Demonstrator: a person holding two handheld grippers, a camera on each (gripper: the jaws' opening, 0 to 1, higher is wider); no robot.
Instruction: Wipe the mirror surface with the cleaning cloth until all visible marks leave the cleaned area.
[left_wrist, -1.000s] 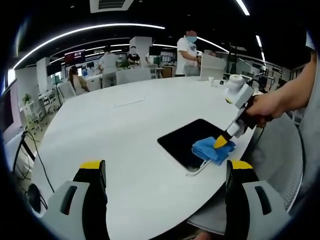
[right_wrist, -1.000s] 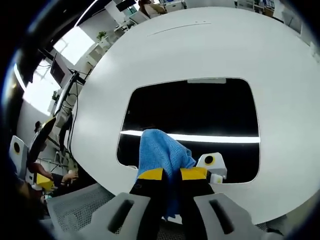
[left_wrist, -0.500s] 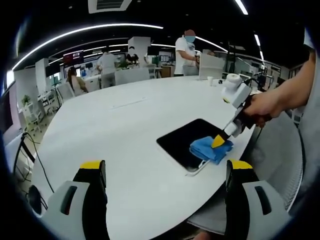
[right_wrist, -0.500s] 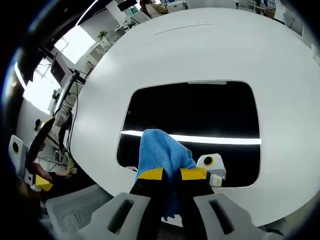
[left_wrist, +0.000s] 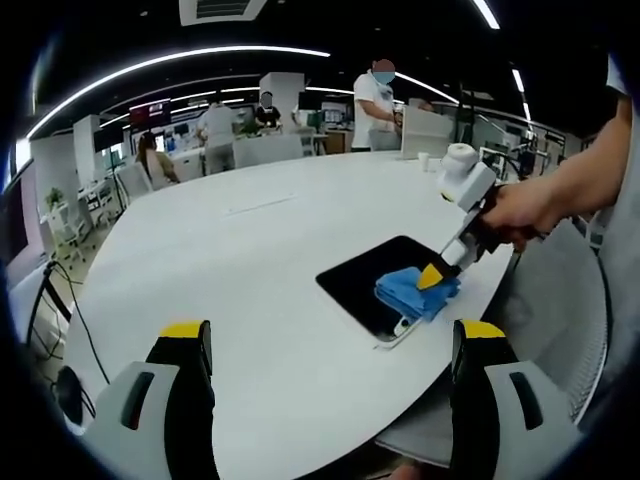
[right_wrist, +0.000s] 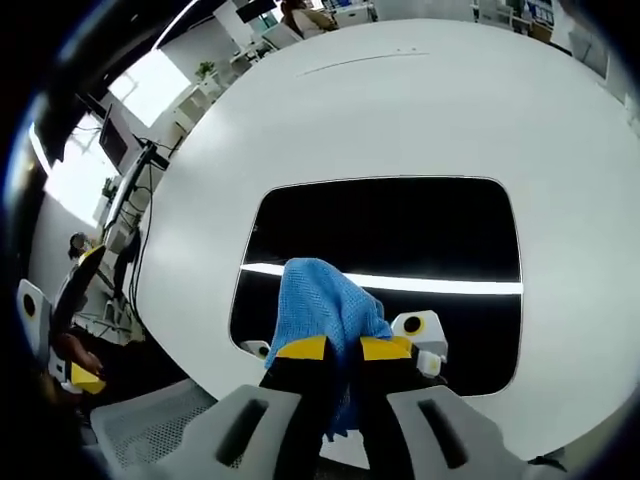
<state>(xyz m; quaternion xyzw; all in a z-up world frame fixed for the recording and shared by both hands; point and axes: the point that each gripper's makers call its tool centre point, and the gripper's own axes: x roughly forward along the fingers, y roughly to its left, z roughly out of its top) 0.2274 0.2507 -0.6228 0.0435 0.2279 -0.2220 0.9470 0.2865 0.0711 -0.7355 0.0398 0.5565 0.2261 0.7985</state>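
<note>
A dark rectangular mirror (right_wrist: 400, 240) lies flat on the white round table (right_wrist: 340, 110); it reflects a bright ceiling light strip. My right gripper (right_wrist: 343, 352) is shut on a blue cleaning cloth (right_wrist: 322, 302), which rests on the mirror's near edge. In the left gripper view the mirror (left_wrist: 375, 275) lies at the table's right side, and the right gripper (left_wrist: 432, 276), held by a hand, presses the blue cloth (left_wrist: 410, 292) onto it. My left gripper (left_wrist: 333, 335) stands open above the table's near part, well away from the mirror, with nothing between its jaws.
Several people stand or sit around desks (left_wrist: 270, 148) beyond the table's far edge. A mesh chair (left_wrist: 560, 300) stands at the right by the table edge. Monitors and cables (right_wrist: 130, 190) are off the table's left side in the right gripper view.
The right gripper has slid the cloth a little further onto the mirror, away from its near edge. The left gripper has stayed where it was.
</note>
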